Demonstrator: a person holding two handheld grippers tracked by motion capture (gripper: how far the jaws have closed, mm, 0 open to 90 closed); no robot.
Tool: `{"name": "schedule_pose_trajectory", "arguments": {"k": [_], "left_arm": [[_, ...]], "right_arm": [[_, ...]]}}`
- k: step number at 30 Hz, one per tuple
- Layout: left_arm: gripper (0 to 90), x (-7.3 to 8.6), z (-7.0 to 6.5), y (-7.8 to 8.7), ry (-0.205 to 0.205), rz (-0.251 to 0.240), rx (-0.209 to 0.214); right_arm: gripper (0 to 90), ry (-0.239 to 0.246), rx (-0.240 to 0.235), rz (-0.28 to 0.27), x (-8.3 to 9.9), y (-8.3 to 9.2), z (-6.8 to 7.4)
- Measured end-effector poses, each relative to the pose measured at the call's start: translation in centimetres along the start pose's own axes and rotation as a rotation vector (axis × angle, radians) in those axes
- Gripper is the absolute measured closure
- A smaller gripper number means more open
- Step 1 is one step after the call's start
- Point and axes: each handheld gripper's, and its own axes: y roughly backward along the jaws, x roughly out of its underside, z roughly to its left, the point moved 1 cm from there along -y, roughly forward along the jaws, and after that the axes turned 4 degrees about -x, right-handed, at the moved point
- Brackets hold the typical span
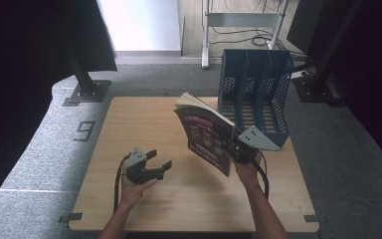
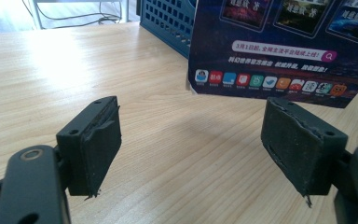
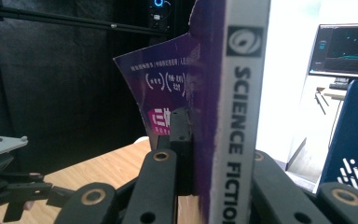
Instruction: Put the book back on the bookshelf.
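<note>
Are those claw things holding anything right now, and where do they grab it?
The right gripper clamps the magazine at its spine edge, lifted off the table. The left gripper stands open, holding nothing.

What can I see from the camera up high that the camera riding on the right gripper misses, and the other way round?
The high view alone gives the whole wooden table, the person's forearms, and the blue file rack with all its slots standing at the far edge. The right gripper view alone gives the magazine's spine, printed SCIENCE FICTION, and a lit monitor in the background. Both share the magazine clamped upright in the right gripper, the open, empty left gripper, and some part of the rack.
</note>
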Motion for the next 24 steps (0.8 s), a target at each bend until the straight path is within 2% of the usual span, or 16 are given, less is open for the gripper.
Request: {"name": "schedule_pose_trajectory", "arguments": {"k": [6, 10, 24], "left_arm": [[19.9, -0.1, 0.0, 0.0, 0.017, -0.004, 0.008], [20.8, -0.1, -0.1, -0.1, 0.008, 0.004, 0.012], [20.7, 0.0, 0.0, 0.1, 0.025, 0.008, 0.025]], "right_arm": [[81.2, 0.002, 0.006, -0.015, -0.9, 0.1, -0.4], [81.2, -0.003, 0.014, -0.019, -1.2, 0.0, -0.7], [81.2, -0.008, 0.046, -0.030, -1.9, -0.2, -1.6]]}}
